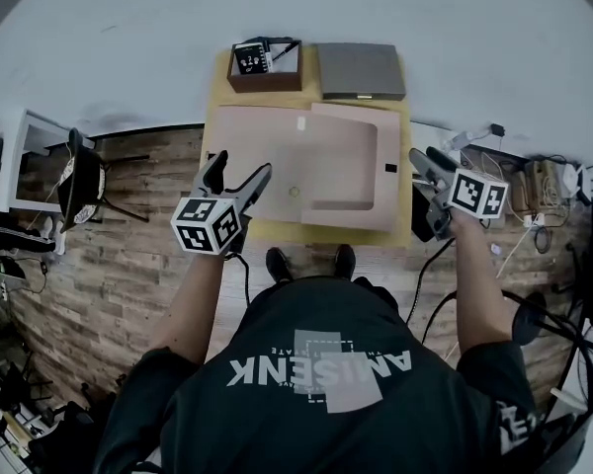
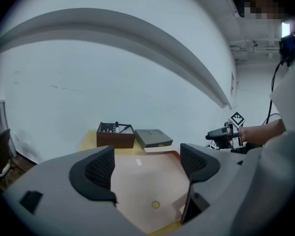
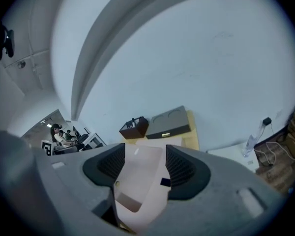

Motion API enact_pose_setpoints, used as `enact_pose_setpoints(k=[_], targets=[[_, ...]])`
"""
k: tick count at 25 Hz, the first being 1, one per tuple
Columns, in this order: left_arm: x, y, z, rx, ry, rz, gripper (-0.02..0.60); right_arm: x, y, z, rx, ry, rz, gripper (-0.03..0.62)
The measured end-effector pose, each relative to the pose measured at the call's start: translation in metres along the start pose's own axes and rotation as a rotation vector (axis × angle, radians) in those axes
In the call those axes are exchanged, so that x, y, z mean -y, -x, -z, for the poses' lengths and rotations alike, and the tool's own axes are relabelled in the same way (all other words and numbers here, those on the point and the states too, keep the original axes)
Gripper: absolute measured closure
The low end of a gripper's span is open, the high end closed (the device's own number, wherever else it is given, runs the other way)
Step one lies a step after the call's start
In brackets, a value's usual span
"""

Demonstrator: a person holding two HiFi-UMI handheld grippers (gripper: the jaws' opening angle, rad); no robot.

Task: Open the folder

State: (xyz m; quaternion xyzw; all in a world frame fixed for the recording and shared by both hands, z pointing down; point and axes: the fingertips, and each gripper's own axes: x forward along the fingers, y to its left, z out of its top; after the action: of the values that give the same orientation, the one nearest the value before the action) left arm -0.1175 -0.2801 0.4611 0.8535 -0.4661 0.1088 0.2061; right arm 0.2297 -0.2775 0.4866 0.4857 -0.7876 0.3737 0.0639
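Observation:
A pale pink folder (image 1: 306, 166) lies flat on the yellowish table (image 1: 277, 230), with a small round snap (image 1: 295, 192) near its middle and a raised pocket-shaped panel on its right half. My left gripper (image 1: 241, 166) hangs in the air over the folder's near left corner, open, with nothing between its fingers. My right gripper (image 1: 425, 156) hovers off the folder's right edge, also open and empty. Through the left gripper (image 2: 147, 166) the folder (image 2: 142, 181) shows below its jaws. Through the right gripper (image 3: 145, 163) the folder (image 3: 142, 173) lies beyond the jaws, untouched.
A brown box (image 1: 265, 65) with small items and a flat grey case (image 1: 361, 70) stand at the table's far edge by the white wall. A chair (image 1: 79, 181) stands on the wooden floor at left. Cables (image 1: 534, 196) crowd the right.

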Motion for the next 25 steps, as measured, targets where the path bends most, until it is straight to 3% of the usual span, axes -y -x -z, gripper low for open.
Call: enact_pose_setpoints(k=[6, 7, 8, 9, 12, 16, 18, 21, 25], targets=[[0.033, 0.002, -0.043, 0.063, -0.047, 0.072, 0.186, -0.053, 0.025, -0.051, 0.133, 0.1, -0.061, 0.355], [0.038, 0.004, -0.051, 0.078, -0.058, 0.073, 0.234, -0.059, 0.03, -0.056, 0.149, 0.112, -0.062, 0.366], [0.042, 0.006, -0.059, 0.099, -0.063, 0.073, 0.327, -0.064, 0.034, -0.06, 0.163, 0.126, -0.064, 0.38], [0.046, 0.008, -0.067, 0.119, -0.062, 0.077, 0.364, -0.071, 0.038, -0.064, 0.175, 0.142, -0.068, 0.391], [0.057, 0.013, -0.088, 0.156, -0.046, 0.088, 0.372, -0.089, 0.046, -0.074, 0.202, 0.187, -0.079, 0.415], [0.054, 0.027, -0.124, 0.246, -0.097, -0.009, 0.389, -0.105, 0.059, -0.091, 0.252, 0.258, -0.046, 0.448], [0.051, 0.034, -0.137, 0.272, -0.112, -0.042, 0.446, -0.112, 0.063, -0.094, 0.254, 0.294, -0.035, 0.46], [0.055, 0.036, -0.147, 0.275, -0.094, -0.007, 0.548, -0.12, 0.067, -0.097, 0.262, 0.31, -0.035, 0.477], [0.06, 0.031, -0.144, 0.232, -0.069, 0.054, 0.58, -0.123, 0.072, -0.1, 0.277, 0.314, -0.014, 0.491]])
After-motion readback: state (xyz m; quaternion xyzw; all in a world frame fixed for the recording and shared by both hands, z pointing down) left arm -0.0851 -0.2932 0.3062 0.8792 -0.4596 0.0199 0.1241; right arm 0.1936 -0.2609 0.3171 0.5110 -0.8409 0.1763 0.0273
